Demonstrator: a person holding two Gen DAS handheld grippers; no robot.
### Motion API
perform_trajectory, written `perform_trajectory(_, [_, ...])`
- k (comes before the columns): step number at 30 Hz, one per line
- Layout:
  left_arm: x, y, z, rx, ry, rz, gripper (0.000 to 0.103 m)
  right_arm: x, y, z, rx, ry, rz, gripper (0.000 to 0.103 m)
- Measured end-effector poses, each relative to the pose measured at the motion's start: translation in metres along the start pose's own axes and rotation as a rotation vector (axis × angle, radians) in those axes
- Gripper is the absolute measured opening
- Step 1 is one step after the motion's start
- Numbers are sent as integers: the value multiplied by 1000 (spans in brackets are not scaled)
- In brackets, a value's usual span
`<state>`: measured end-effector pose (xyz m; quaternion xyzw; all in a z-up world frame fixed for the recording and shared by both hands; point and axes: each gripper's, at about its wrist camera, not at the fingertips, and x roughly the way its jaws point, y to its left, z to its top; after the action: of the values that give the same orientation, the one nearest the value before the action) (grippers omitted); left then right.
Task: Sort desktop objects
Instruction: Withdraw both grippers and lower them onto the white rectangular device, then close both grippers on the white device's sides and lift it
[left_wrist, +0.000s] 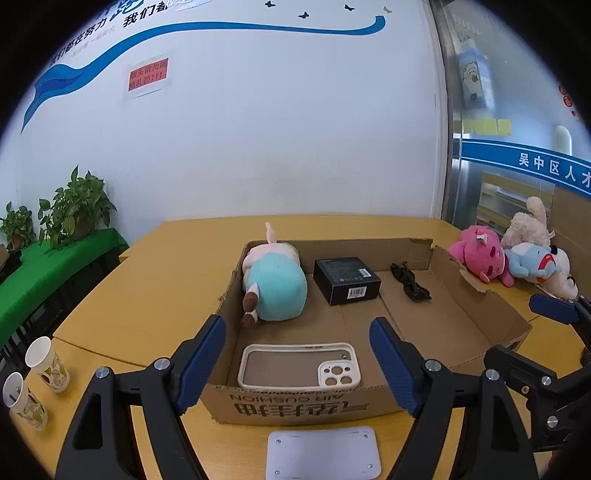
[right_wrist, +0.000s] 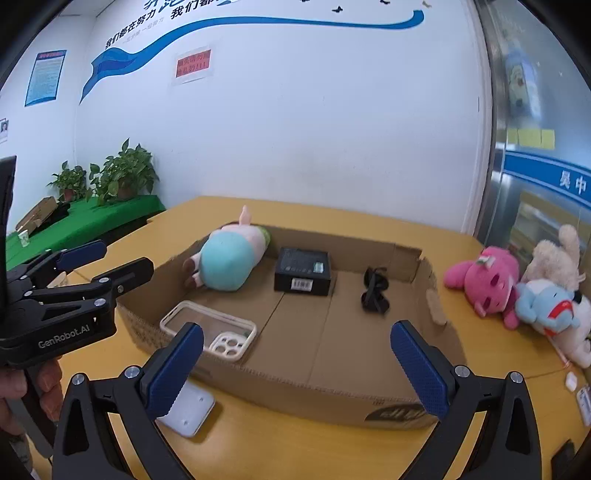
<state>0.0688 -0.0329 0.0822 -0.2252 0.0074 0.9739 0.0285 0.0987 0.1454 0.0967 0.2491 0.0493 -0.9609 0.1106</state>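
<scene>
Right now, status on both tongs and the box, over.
Left tongs open, empty, hovering at near wall of brown cardboard box. Right tongs open, empty. White phone case, teal plush, black carton inside. Pink plush toy outside. Nothing blocking.

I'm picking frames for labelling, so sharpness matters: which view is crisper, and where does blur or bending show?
Left wrist view: crisper, barcode on the black box distinct, though the table edge bows from the fisheye and the corners go black. Right wrist view: softer, the box label and sunglasses smeared, and the glass door hazy.
</scene>
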Motion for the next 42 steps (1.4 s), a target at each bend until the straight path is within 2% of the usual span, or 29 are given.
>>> perform_trajectory(5, [11, 19, -26, -19, 123, -42, 80, 15, 1, -34, 69, 110, 124, 103])
perform_trajectory(11, [43, 41, -58, -69, 337, -145, 80, 48, 24, -69, 108, 277, 307, 103])
perform_trajectory(13, [60, 47, -69, -107, 418, -177, 80, 62, 34, -75, 105, 333, 366, 103])
perform_trajectory(17, [87, 51, -90, -179, 541, -251, 79, 83, 55, -84, 34, 404, 402, 100])
perform_trajectory(19, [86, 51, -91, -201, 527, -275, 75, 91, 66, -89, -41, 425, 386, 95])
perform_trajectory(20, [85, 49, -91, -195, 528, -275, 68, 93, 69, -92, -63, 436, 382, 92])
perform_trajectory(22, [83, 44, -91, -220, 548, -339, 57, 96, 71, -96, -80, 453, 391, 90])
perform_trajectory(31, [58, -1, -106, -267, 576, -354, 54, 64, 47, -121, -154, 461, 360, 89])
perform_trajectory(35, [53, -33, -111, -257, 596, -410, 50, 41, 40, -138, -252, 458, 328, 81])
perform_trajectory(42, [47, -52, -113, -246, 605, -409, 50, 30, 16, -145, -195, 437, 294, 74])
